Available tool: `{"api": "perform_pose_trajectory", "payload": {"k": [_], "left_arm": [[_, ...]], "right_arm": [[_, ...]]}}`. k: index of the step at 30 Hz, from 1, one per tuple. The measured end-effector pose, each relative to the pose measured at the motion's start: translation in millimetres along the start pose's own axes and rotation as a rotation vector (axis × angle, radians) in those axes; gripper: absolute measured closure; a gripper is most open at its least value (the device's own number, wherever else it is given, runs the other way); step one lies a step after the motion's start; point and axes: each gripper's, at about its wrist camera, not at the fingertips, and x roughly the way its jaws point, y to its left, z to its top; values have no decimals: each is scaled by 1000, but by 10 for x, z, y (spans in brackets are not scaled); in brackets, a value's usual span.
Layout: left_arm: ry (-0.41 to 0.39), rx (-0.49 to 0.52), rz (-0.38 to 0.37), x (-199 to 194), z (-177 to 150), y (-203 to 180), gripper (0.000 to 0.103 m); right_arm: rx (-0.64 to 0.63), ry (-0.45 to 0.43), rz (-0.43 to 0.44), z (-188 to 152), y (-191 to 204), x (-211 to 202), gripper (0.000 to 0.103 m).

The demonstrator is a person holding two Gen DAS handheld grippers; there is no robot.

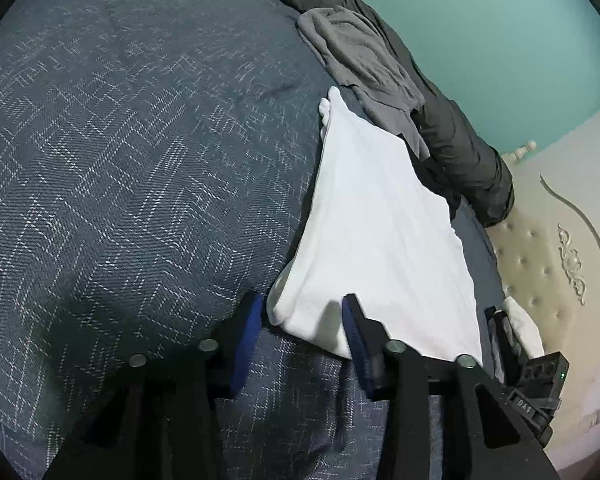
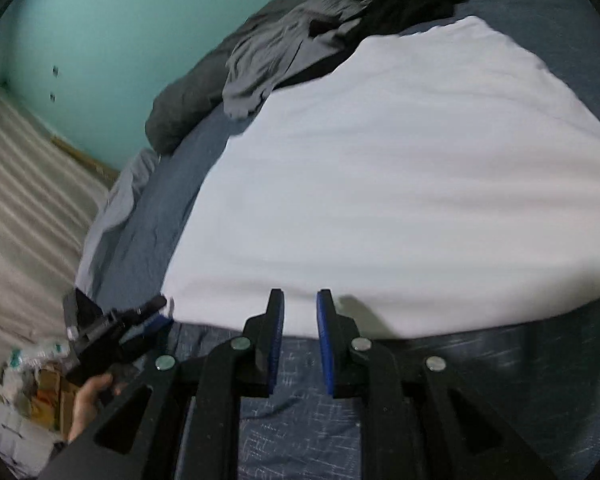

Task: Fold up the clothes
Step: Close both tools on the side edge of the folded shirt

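A white cloth (image 1: pixel 380 220) (image 2: pixel 380 160) lies spread flat on the blue patterned bed cover (image 1: pixel 120 140) (image 2: pixel 300 420). My left gripper (image 1: pixel 300 304) straddles one near corner of it, jaws apart, and the pads do not press the fabric. In the right wrist view the left gripper (image 2: pixel 162 312) sits at that same corner, with a hand (image 2: pixel 88 400) behind it. My right gripper (image 2: pixel 300 300) hovers at the middle of the cloth's near edge. Its blue pads are a narrow gap apart and nothing is pinched between them. The right gripper (image 1: pixel 496 316) also shows low at the right of the left wrist view.
A crumpled grey garment (image 1: pixel 364 56) (image 2: pixel 276 52) lies beyond the white cloth, on a dark rolled blanket (image 1: pixel 460 140) (image 2: pixel 188 96) along the far side of the bed. A cream tufted headboard (image 1: pixel 540 280) and teal wall (image 1: pixel 500 40) stand behind. Clutter (image 2: pixel 20 380) lies on the floor.
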Motion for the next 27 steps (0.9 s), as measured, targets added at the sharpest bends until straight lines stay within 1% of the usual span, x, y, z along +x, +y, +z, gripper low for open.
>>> {"api": "perform_pose_trajectory", "payload": {"k": [2,4,5,7,8,11,14,18,22,25,27], "left_arm": [[4,-3,-11,1,1,2,79],[7,-5,-21,-2,1,4,83],[8,-6,-26,-4,1,5,86],[10,-8,-36,-7,1,8,91],[10,-7,-40,-14,4,2,92],[3,-1,-51,-52,15,-21,92],[3,0,-49,-70,13,-35,92],[11,3,-47,-67,5,-51,92],[8,-8,-33,-63,7,-35,89],[16,-21,-27,-43,17,2,85],[23,-28,-25,-32,15,19,85]], "right_arm": [[-12,14,-15,15,30,65,87],[-20,29,-26,26,57,129,90],[-16,42,-27,17,60,163,93],[-11,81,-53,-16,44,246,95],[0,96,-69,-39,20,285,99],[3,129,-92,-150,-5,320,102],[-30,154,-120,-211,48,274,102],[-7,110,-103,-88,65,122,103],[-24,54,-132,149,117,79,103],[-45,93,-171,182,86,257,103],[-46,120,-188,119,44,362,102]]}}
